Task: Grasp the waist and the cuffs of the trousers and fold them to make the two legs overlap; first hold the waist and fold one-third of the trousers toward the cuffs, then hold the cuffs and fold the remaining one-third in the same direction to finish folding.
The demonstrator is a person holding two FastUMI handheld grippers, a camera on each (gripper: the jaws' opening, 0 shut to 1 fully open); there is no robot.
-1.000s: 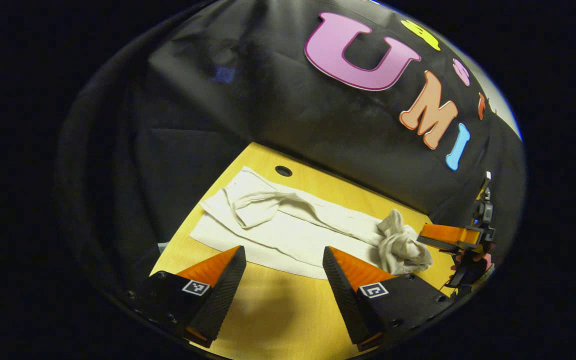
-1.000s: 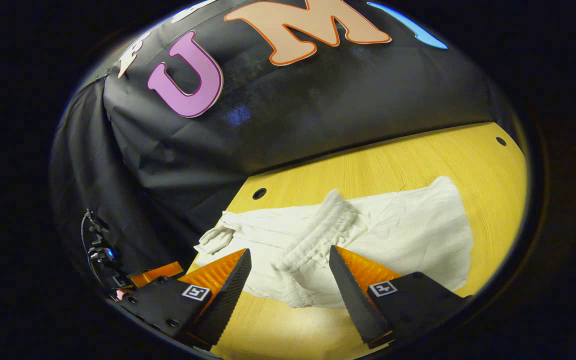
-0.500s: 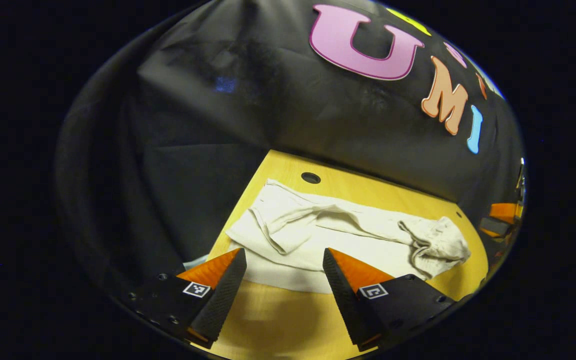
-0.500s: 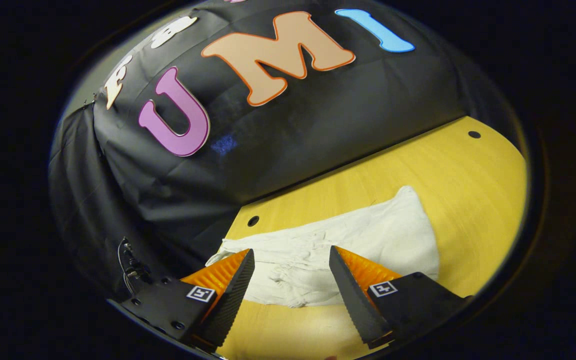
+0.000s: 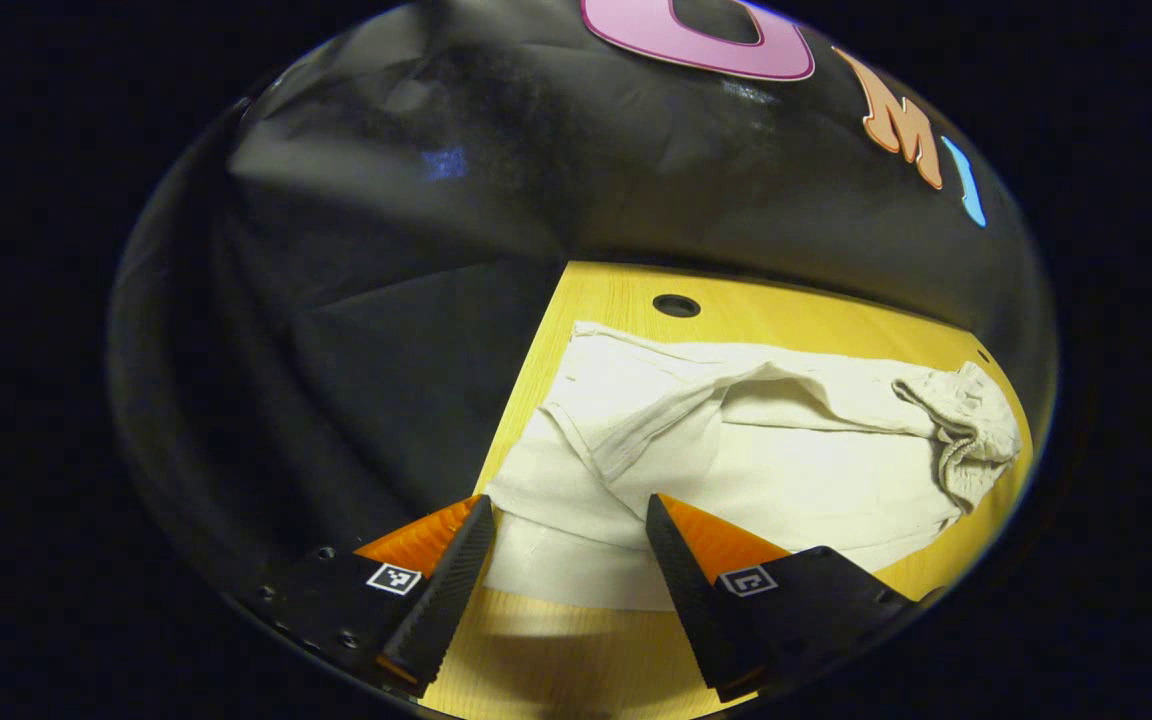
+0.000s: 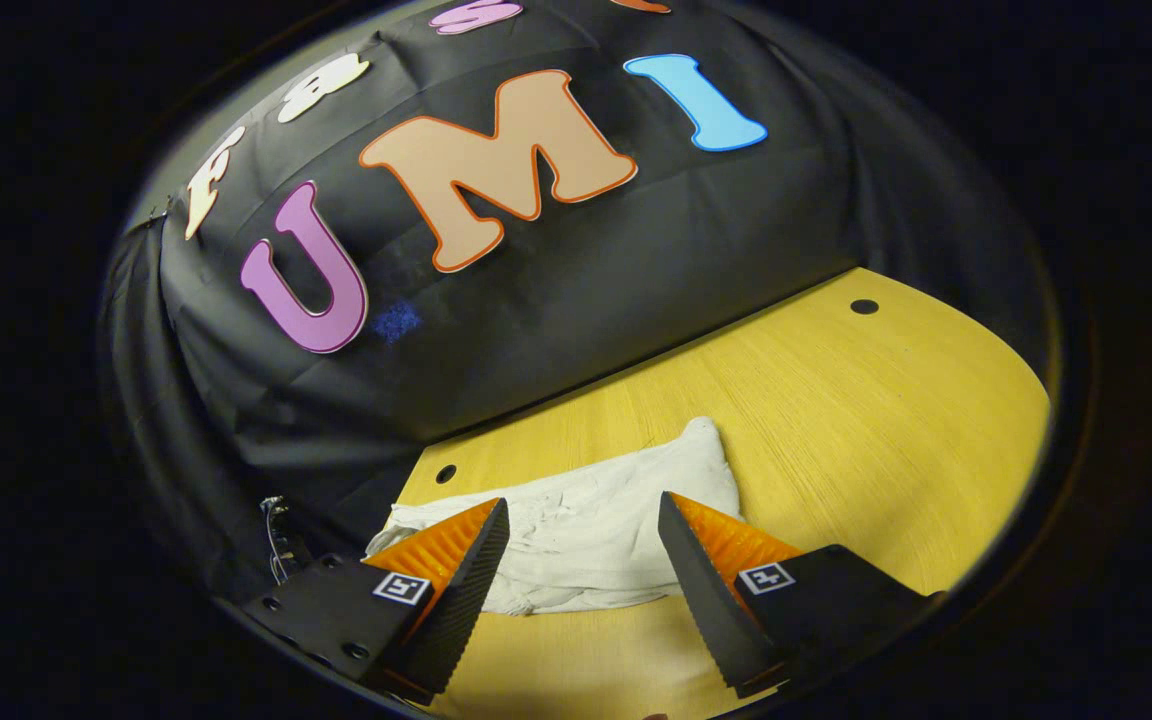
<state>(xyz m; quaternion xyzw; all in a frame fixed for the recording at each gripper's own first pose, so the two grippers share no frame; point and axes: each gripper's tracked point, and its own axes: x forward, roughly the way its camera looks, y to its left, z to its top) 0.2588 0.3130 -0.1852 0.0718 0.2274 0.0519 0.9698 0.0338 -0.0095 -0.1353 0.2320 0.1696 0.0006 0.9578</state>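
White trousers [image 5: 786, 470] lie lengthwise on the yellow wooden table [image 5: 576, 660]. Their gathered waist [image 5: 966, 425] is bunched at the far right in the left gripper view. The upper leg is rumpled, its cuff [image 5: 616, 440] turned back over the lower leg. My left gripper [image 5: 566, 510] is open just above the cuff end, and the cloth's near edge shows between its fingers. In the right gripper view the trousers [image 6: 606, 530] lie flat beyond my right gripper [image 6: 581, 510]. It is open and holds nothing.
The table [image 6: 836, 420] has bare wood to the right of the trousers. Small round holes [image 5: 676, 305] [image 6: 864, 306] [image 6: 446, 473] sit near its back edge. The table's left edge [image 5: 526, 400] runs close beside the cuff end.
The right gripper has drawn back from the waist, which now lies on the table. The left gripper has moved closer to the cuff end. Both stay open.
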